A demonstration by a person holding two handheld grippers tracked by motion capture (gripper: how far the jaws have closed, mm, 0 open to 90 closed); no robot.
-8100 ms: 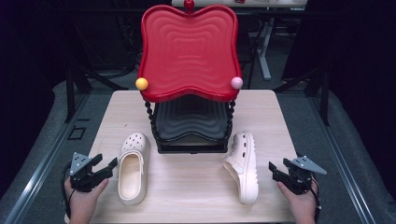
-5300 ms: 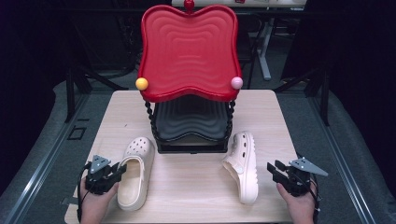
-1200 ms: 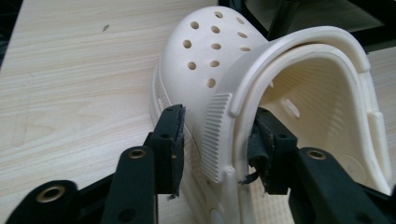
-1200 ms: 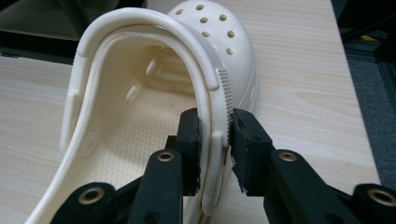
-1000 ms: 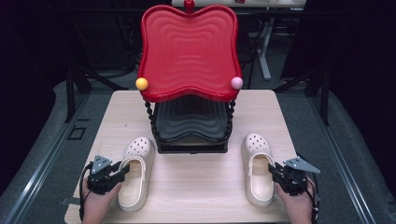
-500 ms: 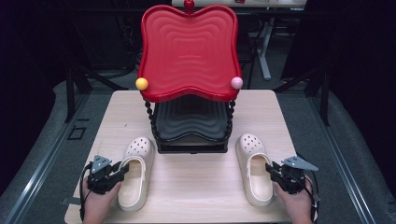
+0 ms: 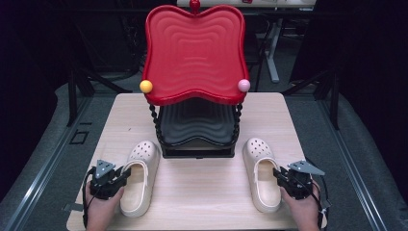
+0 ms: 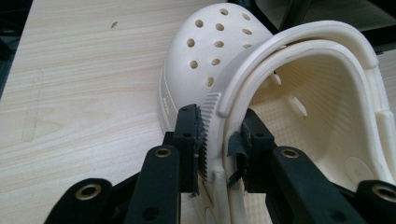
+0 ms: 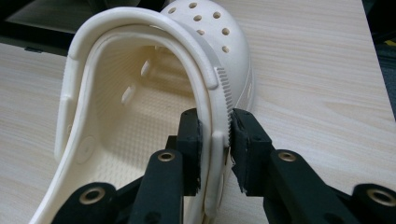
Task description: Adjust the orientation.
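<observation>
The table point(image 7: 202, 192) is seen from above and in front, from some way off, in the high view. Each gripper view is taken close and low along its own jaws: the left clog point(image 8: 280, 116), lower left in the high view point(image 7: 139, 178); the right clog point(image 9: 154, 93), lower right point(image 7: 262, 175).

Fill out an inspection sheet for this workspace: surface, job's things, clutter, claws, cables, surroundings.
Surface: light wooden table, bare between the clogs.
Job's things: left cream clog and right cream clog, both upright, toes toward the two-tier rack, red tray above black.
Clutter: nothing seen.
Claws: left claw has just been closing, pads on the left clog's outer wall; right claw clamps the right clog's outer wall.
Cables: black cable loops beside the left hand.
Surroundings: dark room, grey floor, table legs behind.
</observation>
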